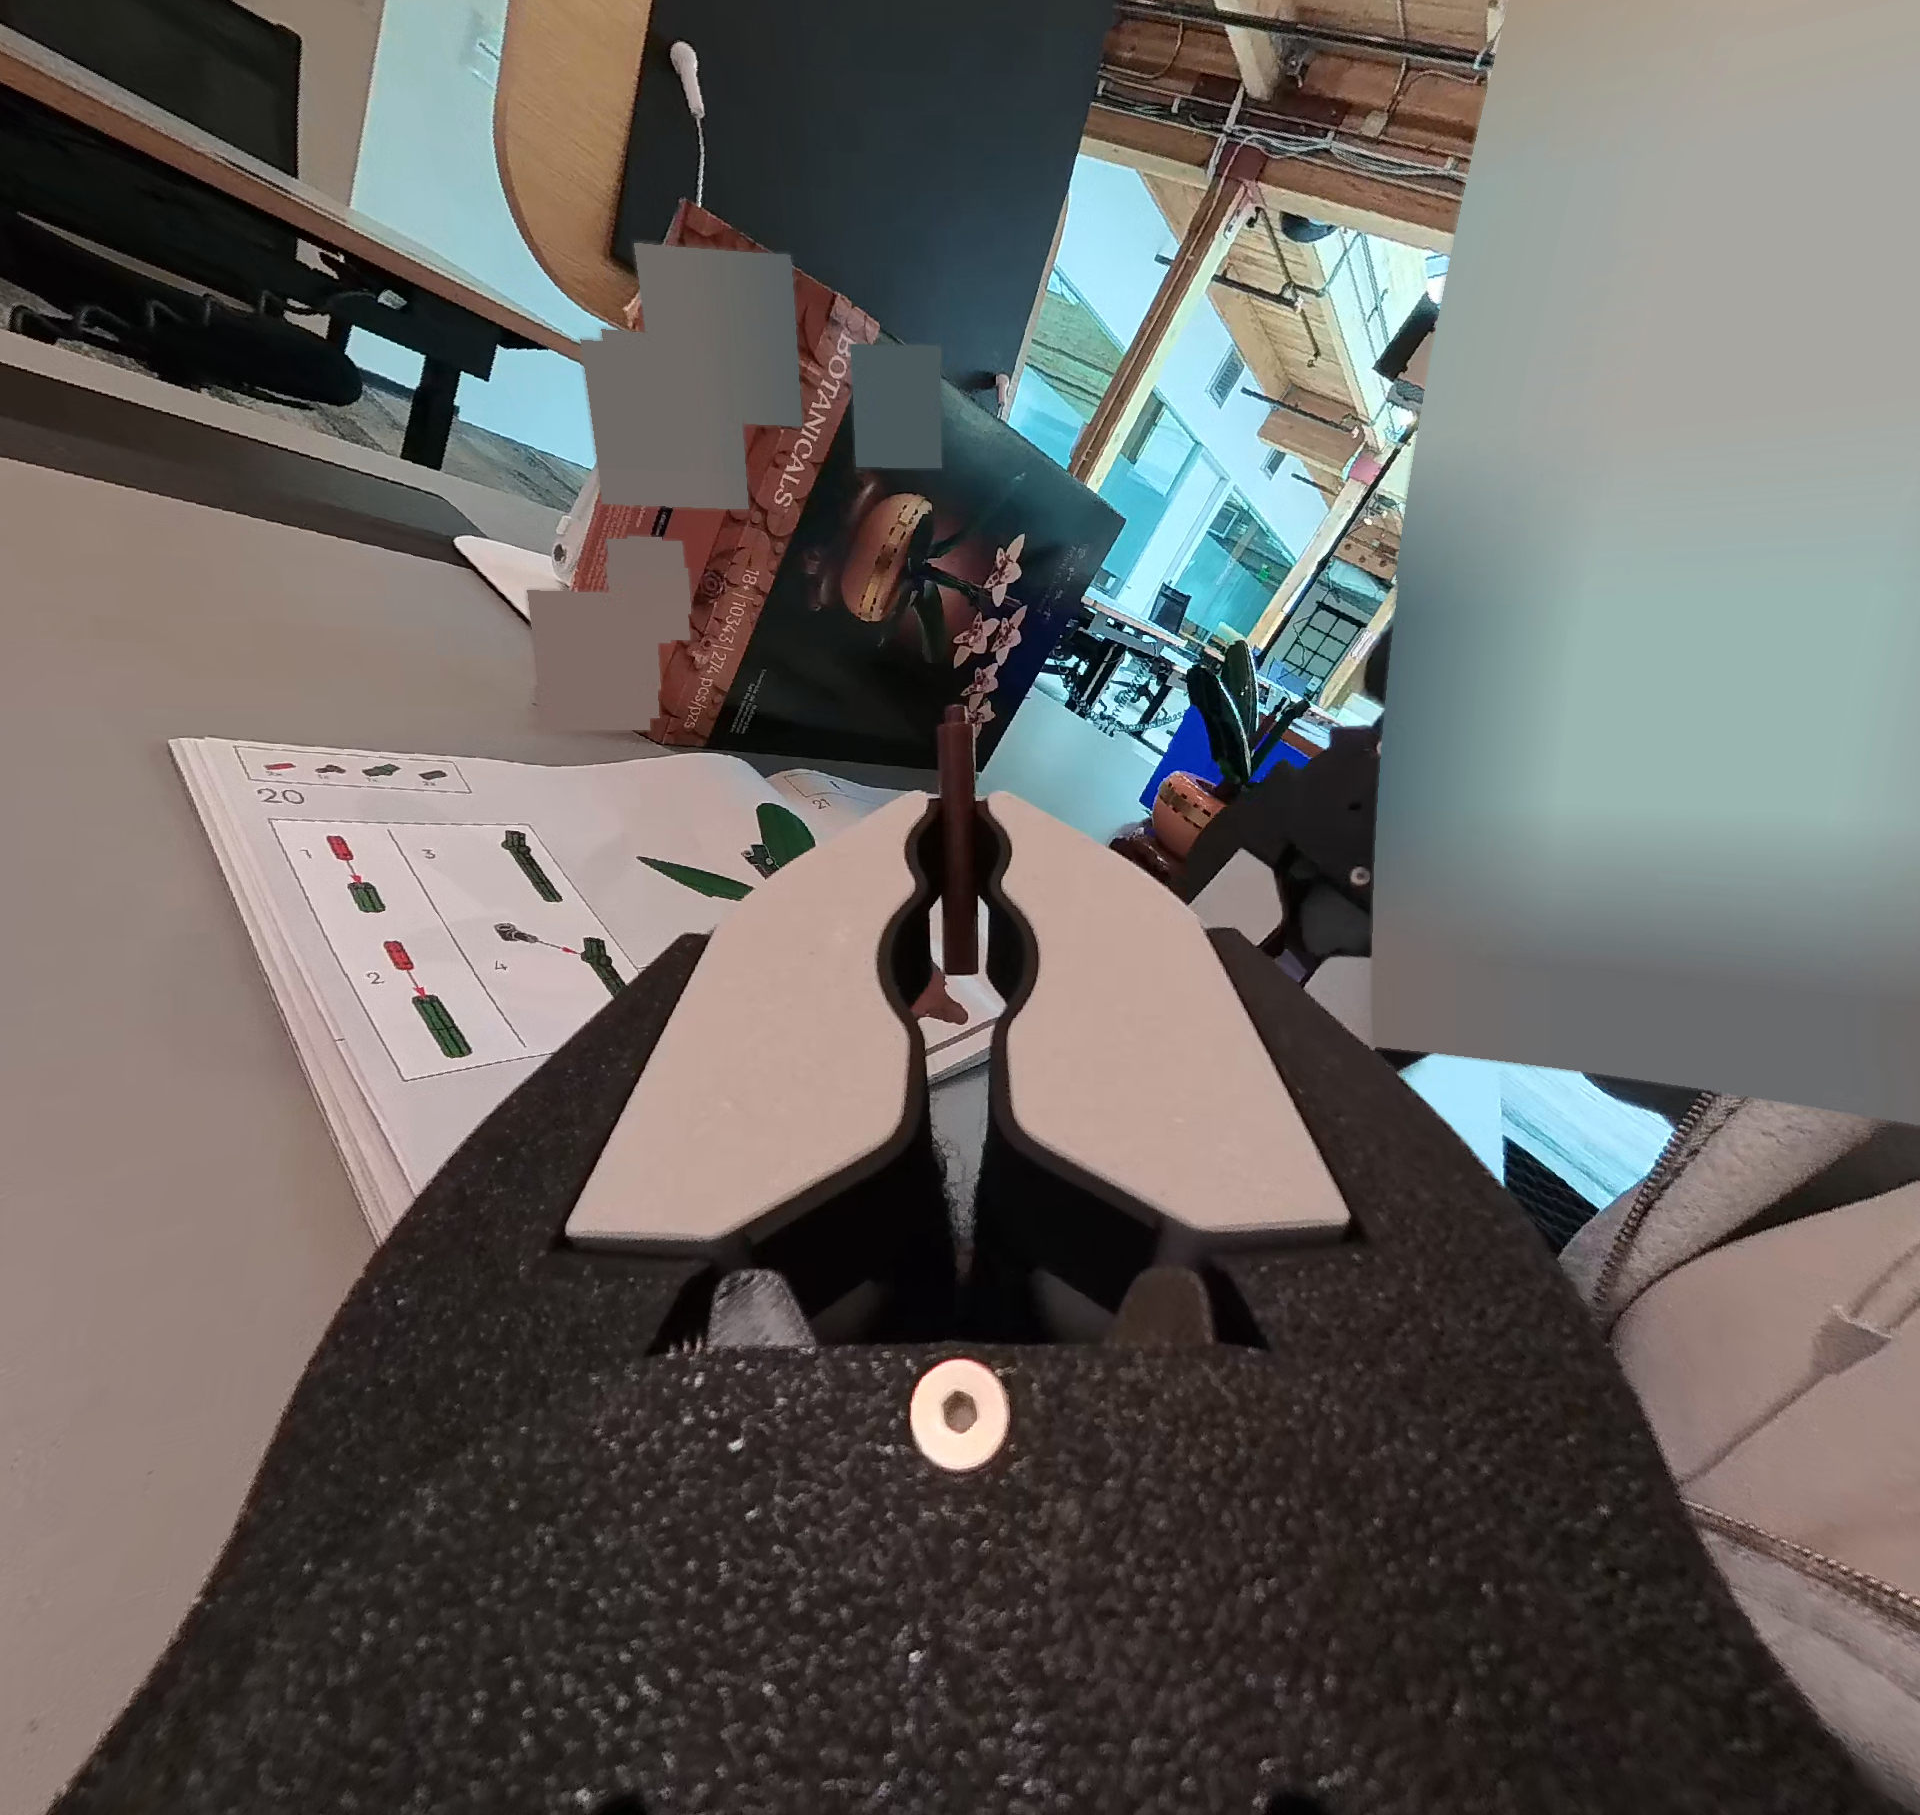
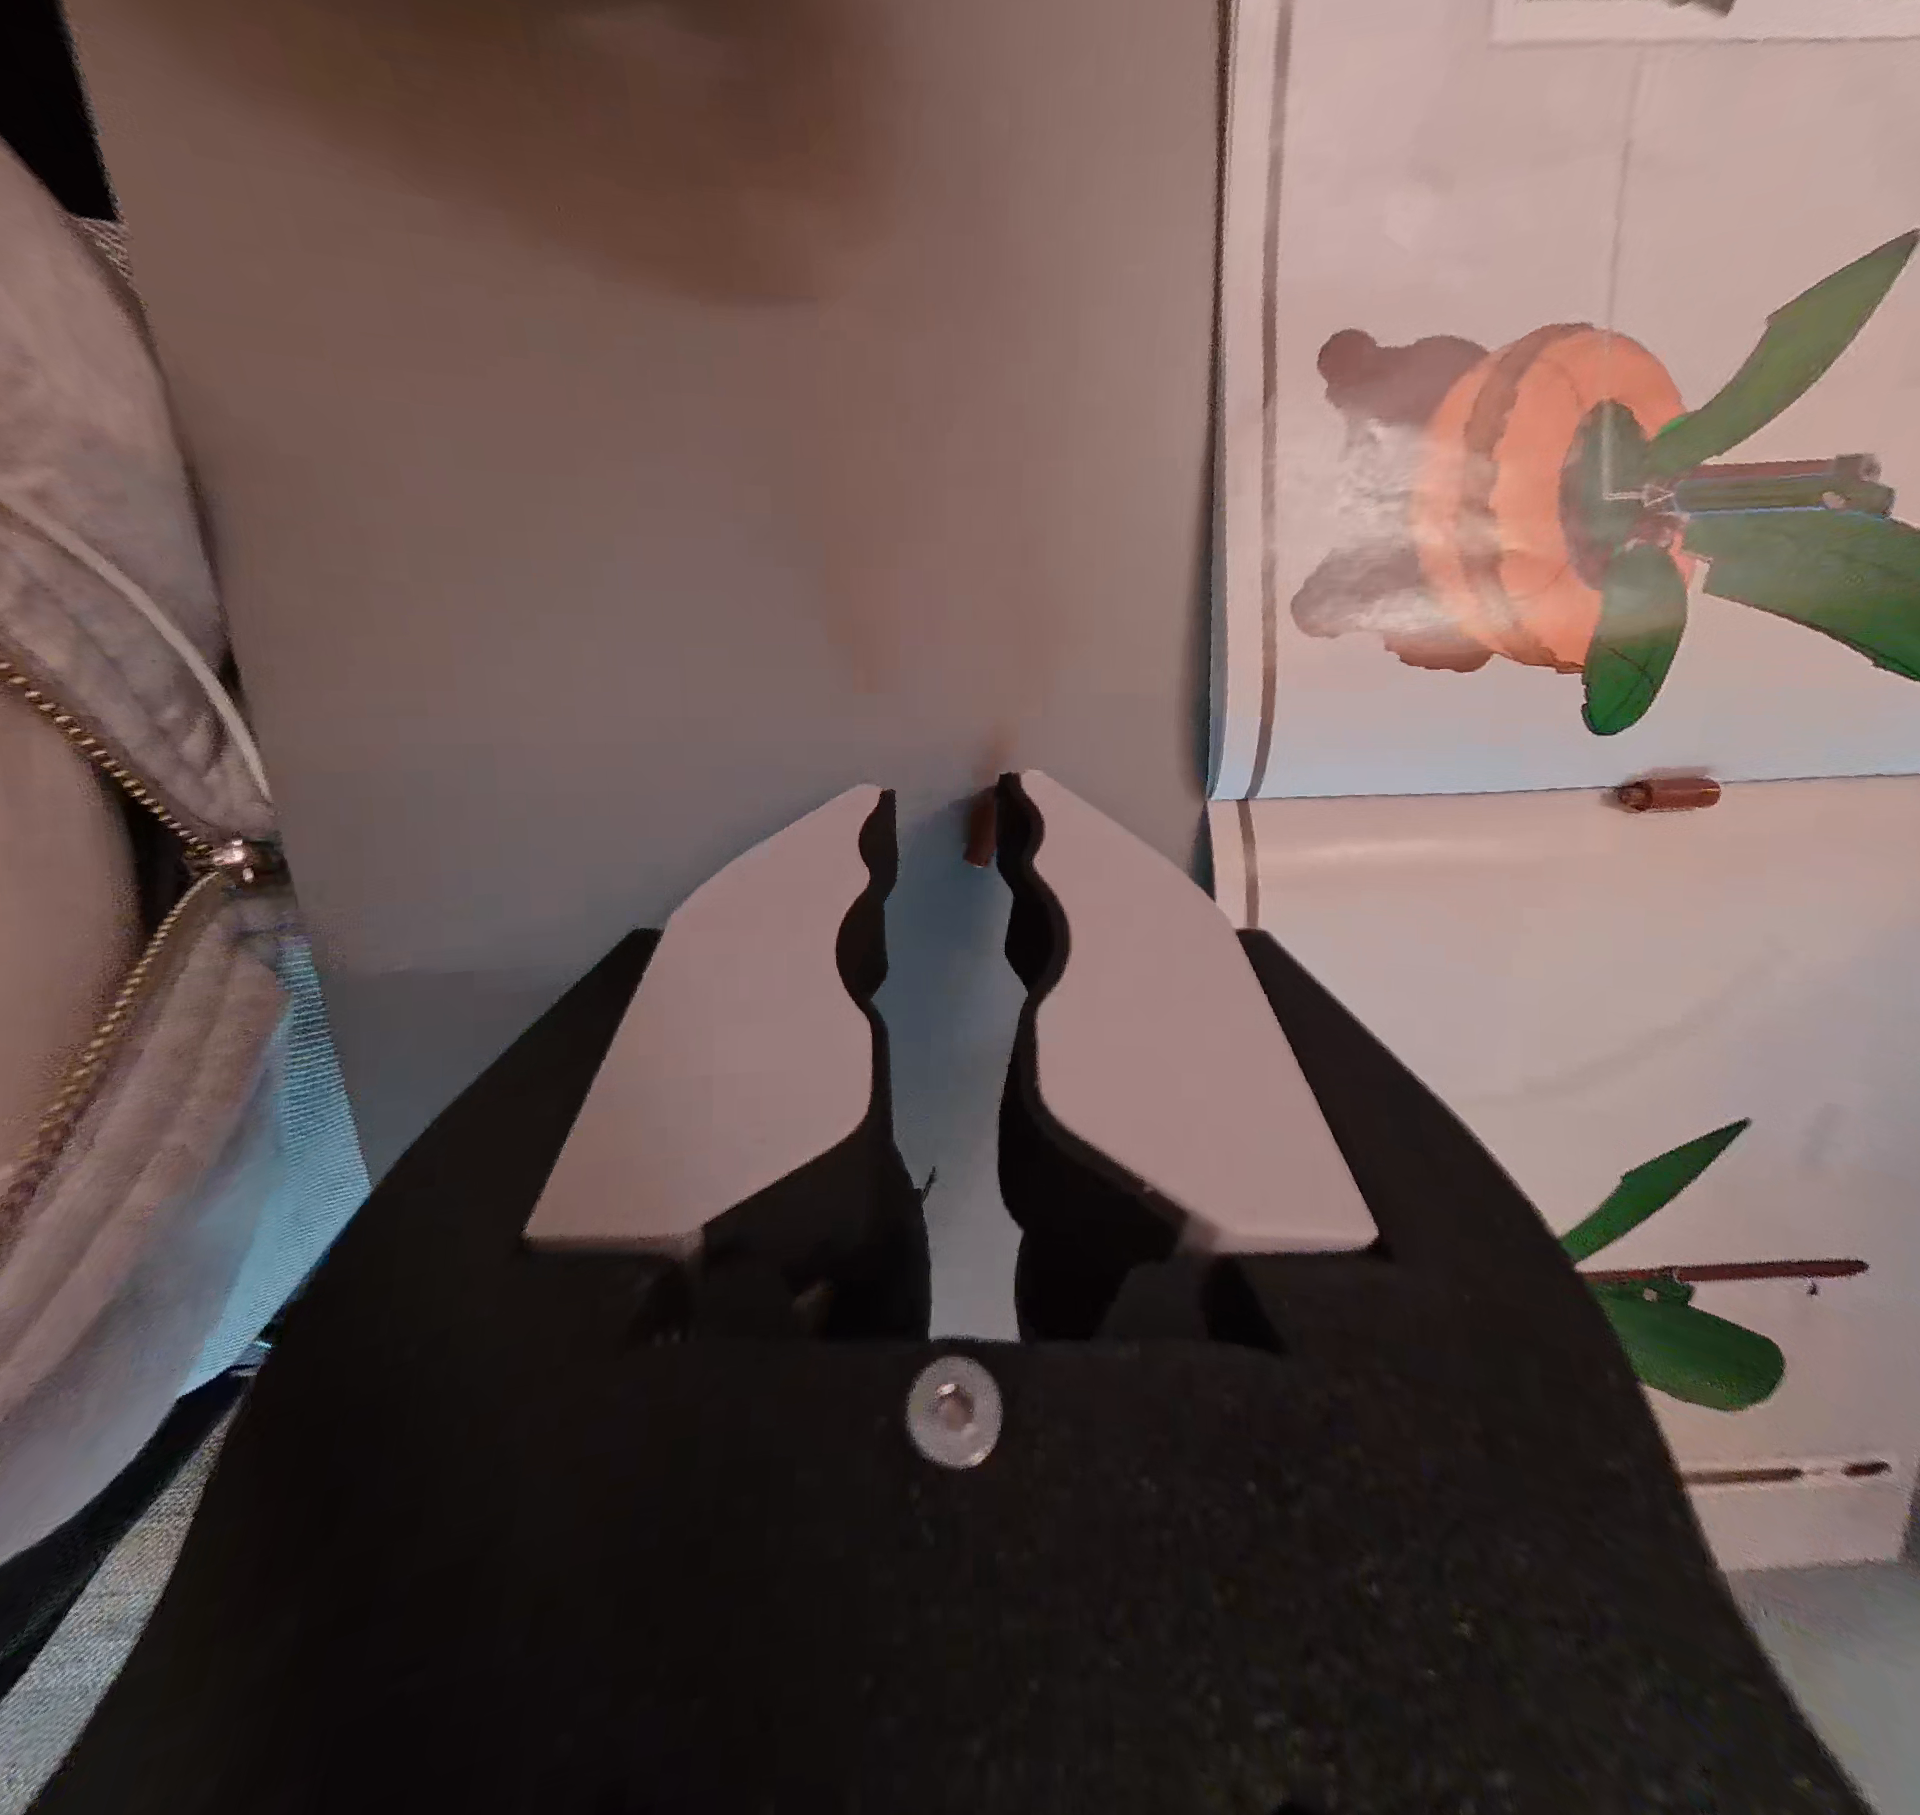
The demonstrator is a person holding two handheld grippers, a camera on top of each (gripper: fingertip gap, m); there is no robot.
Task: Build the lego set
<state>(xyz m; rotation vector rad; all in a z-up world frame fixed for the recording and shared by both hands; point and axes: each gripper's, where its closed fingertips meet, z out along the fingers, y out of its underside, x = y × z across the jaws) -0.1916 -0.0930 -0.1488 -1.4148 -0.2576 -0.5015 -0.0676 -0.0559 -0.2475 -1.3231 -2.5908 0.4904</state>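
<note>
The left gripper is clamping a slender dark-brown plastic rod upright above the open instruction booklet. The right gripper is standing slightly parted, a short brown plastic piece touching its right finger.

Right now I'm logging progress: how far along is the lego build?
Done: a pot with green leaves stands built beyond the open booklet. In hand: the left gripper is shut on a dark brown rod; the right gripper is open, with a small brown piece at one fingertip. Left: the flowers shown on the box are not on the model.
</note>
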